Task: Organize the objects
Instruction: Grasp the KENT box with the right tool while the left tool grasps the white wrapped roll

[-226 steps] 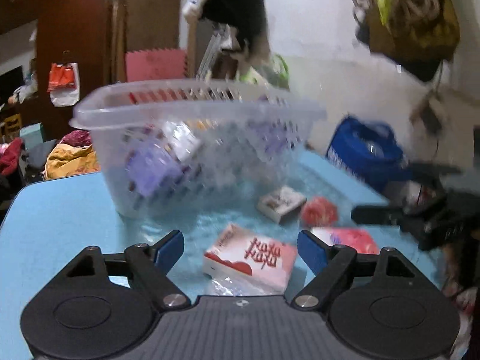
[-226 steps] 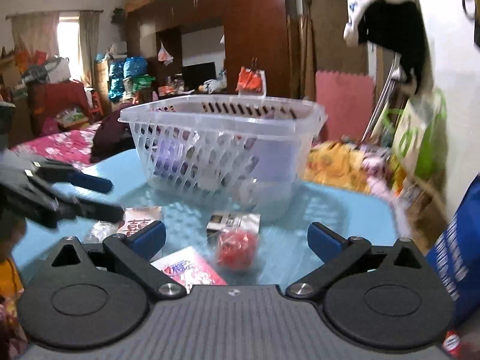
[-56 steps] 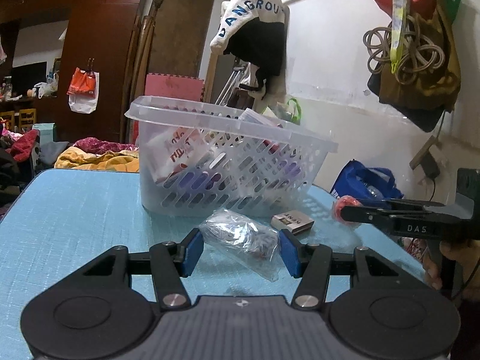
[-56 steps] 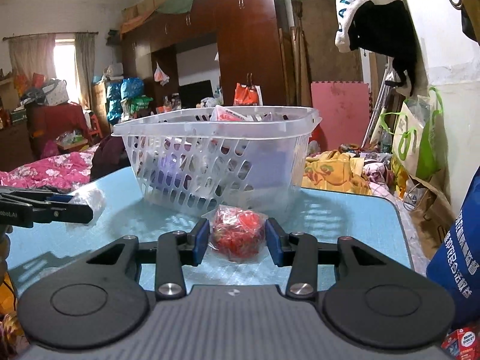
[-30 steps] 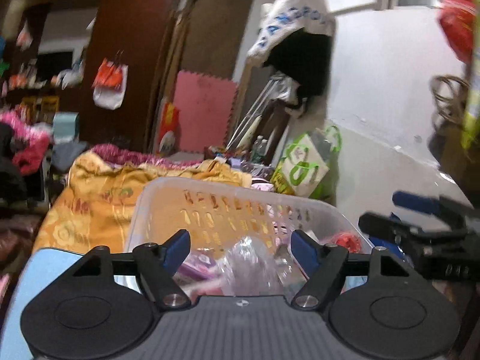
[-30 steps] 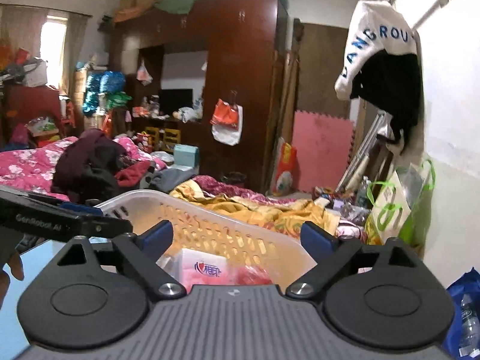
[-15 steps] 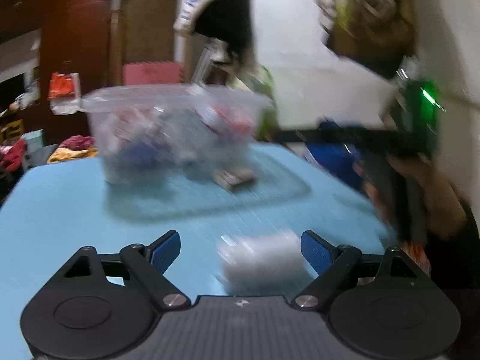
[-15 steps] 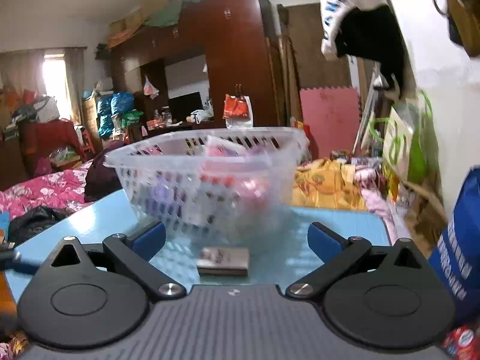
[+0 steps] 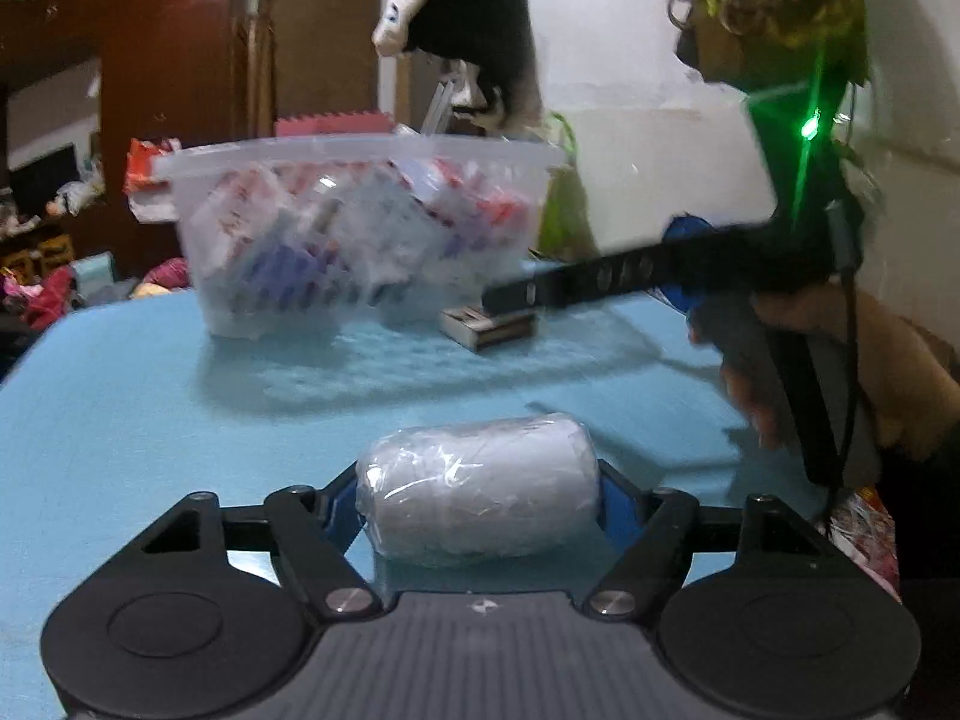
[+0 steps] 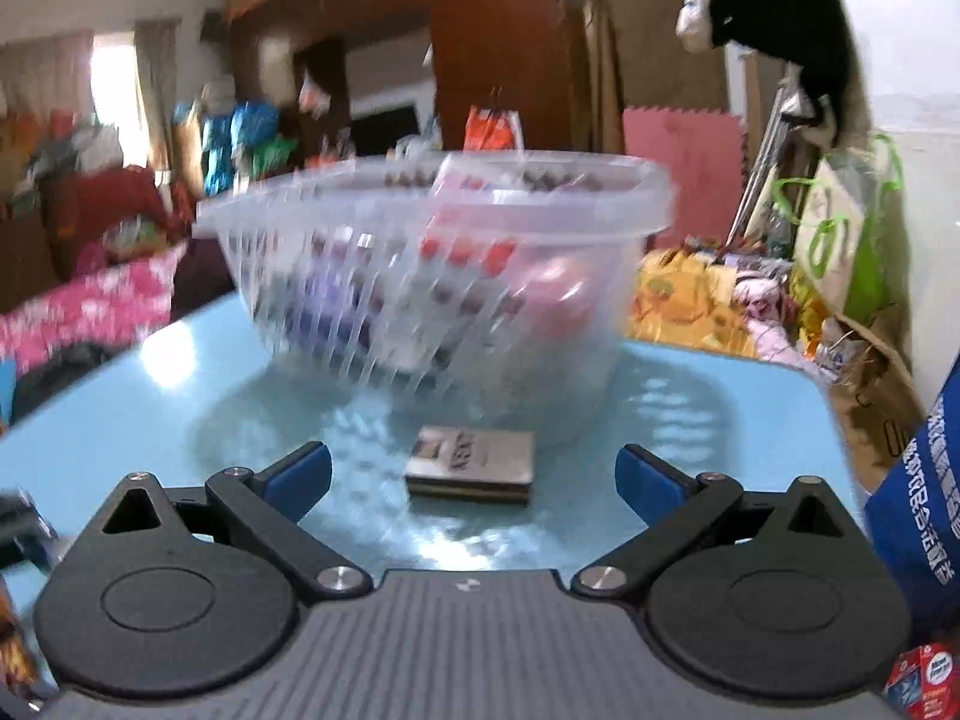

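Slippage is threatening the left tongs (image 9: 478, 501), whose jaws have just been closing on the slick wrapped roll (image 9: 478, 501) between them, while the right tongs (image 10: 474, 468) are gaping open, with the box (image 10: 471, 463) lying ungrasped between their tips, short of the basket (image 10: 432, 276).

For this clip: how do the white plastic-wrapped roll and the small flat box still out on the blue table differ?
The white plastic-wrapped roll is rounded and pale; the small flat box is thin, rectangular and dark with print on top. The roll sits between the left gripper pads, whose jaws have just been closing on it; the box lies ahead of the open right gripper, untouched. Both remain outside the basket.
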`<state>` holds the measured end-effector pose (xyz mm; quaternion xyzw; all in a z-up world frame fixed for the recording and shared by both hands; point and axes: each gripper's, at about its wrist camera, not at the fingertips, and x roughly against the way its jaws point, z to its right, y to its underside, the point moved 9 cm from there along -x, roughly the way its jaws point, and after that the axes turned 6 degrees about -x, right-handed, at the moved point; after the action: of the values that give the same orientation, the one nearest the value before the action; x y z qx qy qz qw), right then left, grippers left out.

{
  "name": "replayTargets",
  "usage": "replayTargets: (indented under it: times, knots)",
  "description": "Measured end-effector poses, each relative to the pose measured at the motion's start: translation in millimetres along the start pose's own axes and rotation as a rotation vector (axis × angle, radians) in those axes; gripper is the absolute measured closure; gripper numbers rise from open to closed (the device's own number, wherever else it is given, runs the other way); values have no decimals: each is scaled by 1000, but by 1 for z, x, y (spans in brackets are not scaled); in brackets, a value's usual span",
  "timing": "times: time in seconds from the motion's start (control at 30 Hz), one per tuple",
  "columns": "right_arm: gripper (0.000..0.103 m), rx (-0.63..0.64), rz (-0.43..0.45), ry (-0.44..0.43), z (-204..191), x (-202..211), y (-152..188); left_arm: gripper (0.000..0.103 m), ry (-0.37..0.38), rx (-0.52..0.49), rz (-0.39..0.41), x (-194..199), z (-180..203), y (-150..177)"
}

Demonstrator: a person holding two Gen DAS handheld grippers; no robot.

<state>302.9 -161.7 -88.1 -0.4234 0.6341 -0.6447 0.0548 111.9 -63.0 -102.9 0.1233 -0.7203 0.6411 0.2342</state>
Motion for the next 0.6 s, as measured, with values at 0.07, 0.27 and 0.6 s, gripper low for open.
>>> replayTargets:
  times: [0.07,0.27,0.6]
  knots:
    - [0,13,-26,6,-5,-11,3,25,-15,-2,18,5,-8,-3]
    - [8,34,-77,69,-8,-31,7,25,-6,-2,33,11,-22,-7]
    - [42,32,-108,66,-3,-31,7,25,10,22,30,7,-29,-6]
